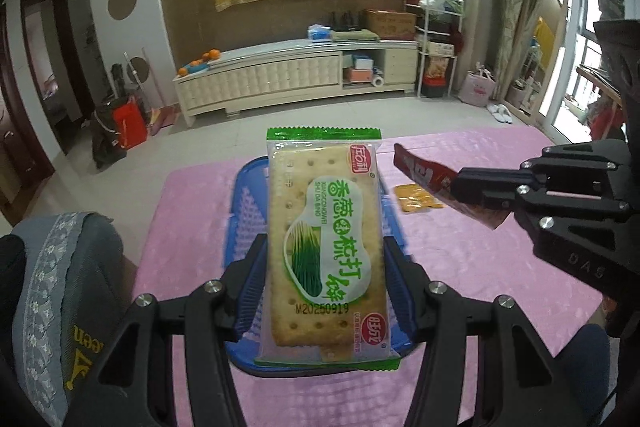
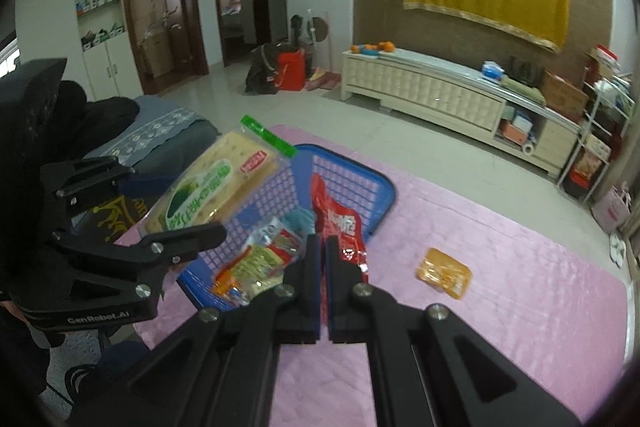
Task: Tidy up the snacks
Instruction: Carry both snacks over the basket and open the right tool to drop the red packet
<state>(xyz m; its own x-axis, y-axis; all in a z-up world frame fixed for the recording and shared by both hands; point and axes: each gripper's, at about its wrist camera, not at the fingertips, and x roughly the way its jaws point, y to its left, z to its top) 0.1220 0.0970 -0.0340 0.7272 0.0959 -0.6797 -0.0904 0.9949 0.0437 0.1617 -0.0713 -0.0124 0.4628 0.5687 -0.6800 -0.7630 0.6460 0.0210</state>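
Left tool (image 1: 325, 259) clamps the green cracker packet (image 1: 326, 239) by its long edges, long axis running toward 12 o'clock, directly over the blue basket (image 2: 348, 183). Right tool (image 2: 323, 247) is pinched shut on a red snack pouch (image 2: 338, 223), nearer the basket's 3 o'clock rim. Farther, at 2 o'clock on the pink bench (image 2: 520, 287), an orange packet (image 2: 443, 271) lies loose.

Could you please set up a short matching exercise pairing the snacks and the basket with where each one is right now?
Things:
1. cracker packet
2. red packet
3. orange packet
4. blue basket

Places:
A. lying alone on the pink cloth
B. clamped in the right gripper
C. holding a few snacks already
D. clamped in the left gripper

Pairs: 1-D, 2-B, 3-A, 4-C
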